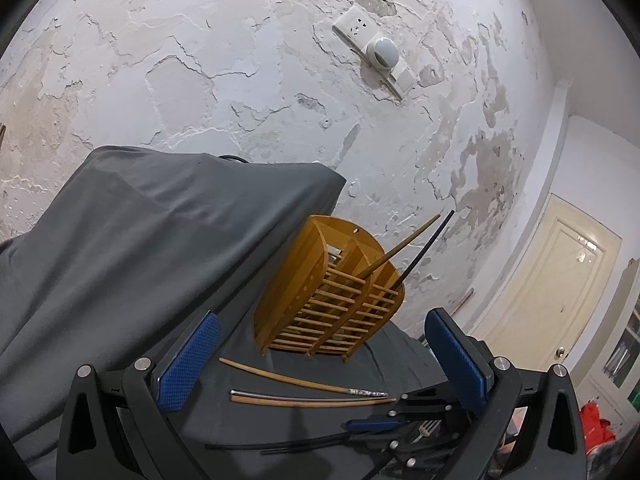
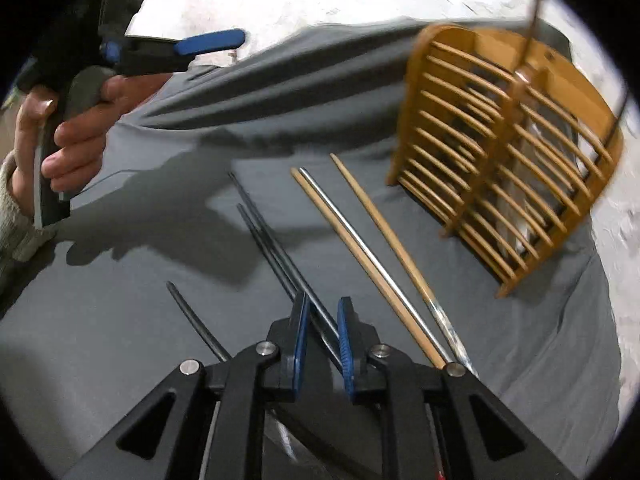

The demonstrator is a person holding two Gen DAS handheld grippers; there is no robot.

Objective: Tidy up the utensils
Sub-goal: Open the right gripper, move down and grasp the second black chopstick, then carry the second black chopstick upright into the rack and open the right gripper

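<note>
A: What's the surface?

B: Table w/ a grey cloth (image 2: 500,340) draped over it, creased, bunched up toward 12 o'clock. Behind it a white wall (image 1: 240,80), plaster cracked and peeling, socket (image 1: 356,28) up at 1 o'clock, cream door (image 1: 560,280) at 3.

A: Utensils?

B: Wooden slatted holder (image 2: 508,152) at 2 o'clock in the right cam, upright, a couple of sticks already in it. Loose on the cloth: tan chopsticks (image 2: 360,256) + a metal one just beside them, black chopsticks (image 2: 264,232) at centre.

A: Claws?

B: Right gripper (image 2: 323,336) low over the cloth, pads narrowed round the black pair; can't tell if they pinch yet. Left gripper (image 1: 316,360) hangs wide apart, nothing in it, hand (image 2: 68,120) on its grip at 9 o'clock.
</note>
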